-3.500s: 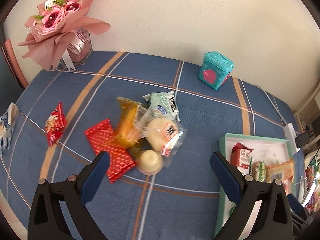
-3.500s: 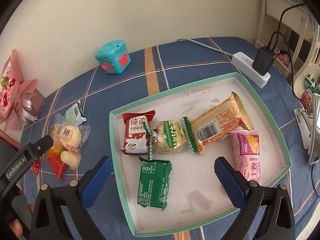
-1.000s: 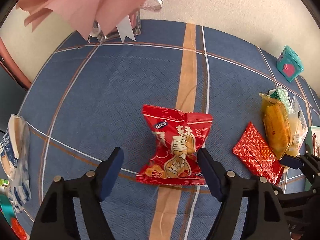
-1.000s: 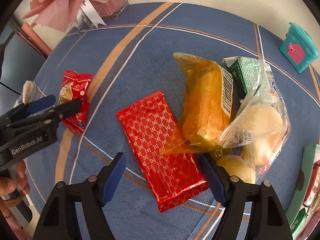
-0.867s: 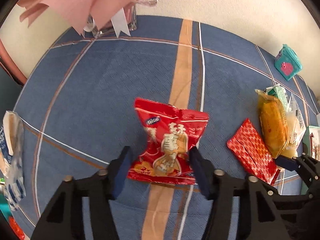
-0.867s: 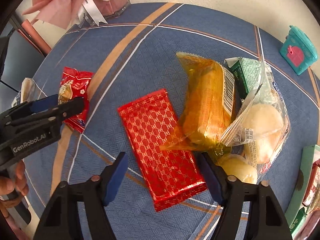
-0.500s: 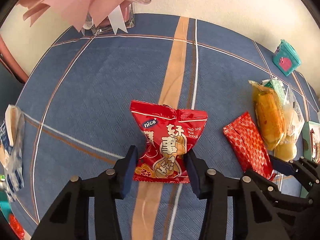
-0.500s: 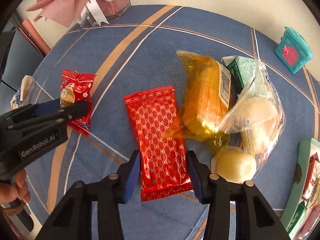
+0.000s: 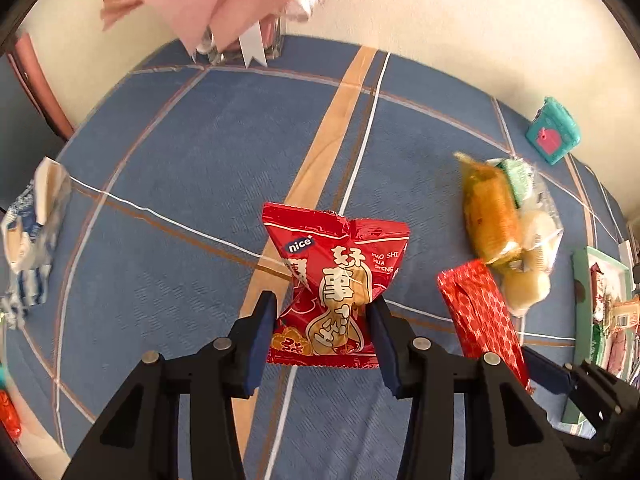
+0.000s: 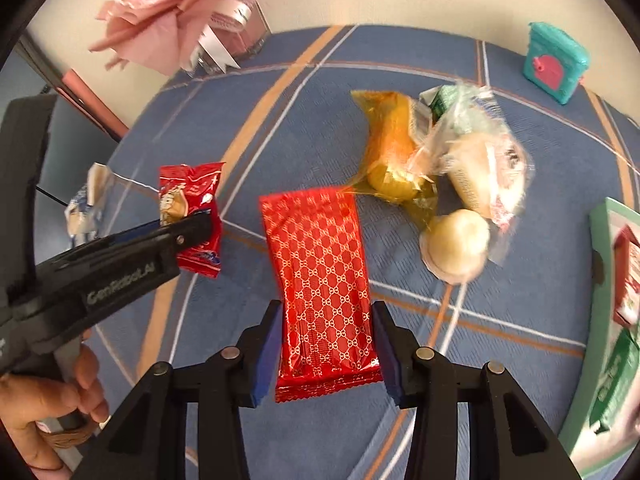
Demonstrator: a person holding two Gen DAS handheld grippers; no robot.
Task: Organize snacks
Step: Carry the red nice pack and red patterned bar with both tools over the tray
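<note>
Crinkled red foil pouch [image 9: 334, 284] — left hand-held gripper [image 9: 324, 328] | patterned flat bar [image 10: 322, 280] — right hand-held gripper [image 10: 326, 354]

The red peanut packet [image 9: 334, 284] carries a small blue oval badge reading "nice", large white Chinese characters down its front, and beside them the small Latin letters "HAO SHI HUA SHENG". The black body of the left gripper [image 10: 120, 270] bears raised lettering that reads "GenRobot.AI", slightly blurred.

blue plaid table [image 9: 192, 168] | snack pile [image 10: 440, 160] | teal box [image 10: 556, 62] | tray [image 10: 600, 240]
</note>
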